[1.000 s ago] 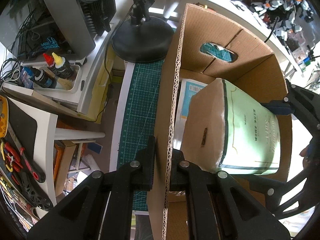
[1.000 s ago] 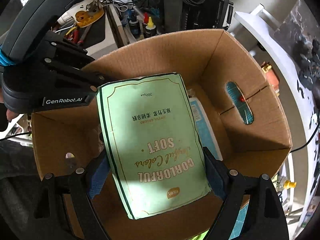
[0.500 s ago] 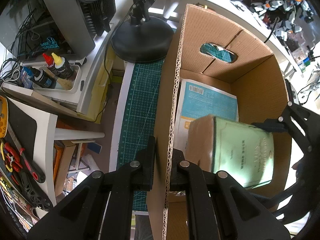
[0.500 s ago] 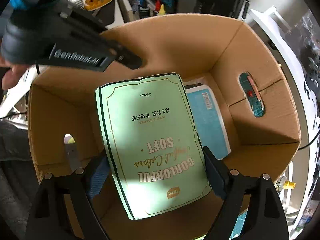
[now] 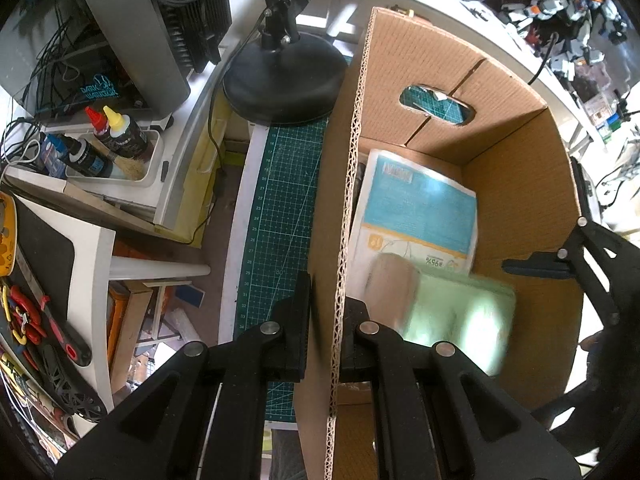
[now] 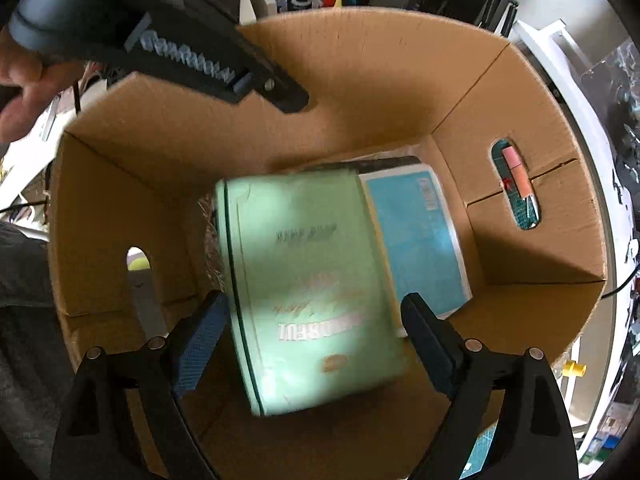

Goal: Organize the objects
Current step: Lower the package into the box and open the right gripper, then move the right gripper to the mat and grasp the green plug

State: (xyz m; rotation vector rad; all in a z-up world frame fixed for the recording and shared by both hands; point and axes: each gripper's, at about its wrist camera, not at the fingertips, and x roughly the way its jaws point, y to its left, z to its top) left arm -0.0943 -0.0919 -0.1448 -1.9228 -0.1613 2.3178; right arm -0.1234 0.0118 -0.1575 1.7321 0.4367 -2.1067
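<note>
My left gripper (image 5: 326, 320) is shut on the side wall of the open cardboard box (image 5: 520, 184), one finger inside and one outside. In the right wrist view it reaches over the box (image 6: 360, 92) rim at the upper left. A pale green tissue pack (image 6: 308, 280), blurred by motion, lies low in the box, partly over a blue-and-white flat pack (image 6: 420, 232). My right gripper (image 6: 316, 308) hangs above it with its jaws opening; the pack is between the pads, with a gap on each side. The left wrist view shows the same green pack (image 5: 452, 320) and blue pack (image 5: 420, 208).
The box stands on a green cutting mat (image 5: 280, 220). A black lamp base (image 5: 280, 84) sits just behind it. A tray of glue bottles (image 5: 100, 148) and red-handled pliers (image 5: 24, 312) lie to the left. Model figures (image 5: 560, 0) crowd the white desk behind. A person's hand (image 6: 20, 80) holds the left gripper.
The green pack has left the right gripper's grip and dropped deeper into the box, uncovering more of the blue pack. The right jaws have spread. The left gripper has stayed put.
</note>
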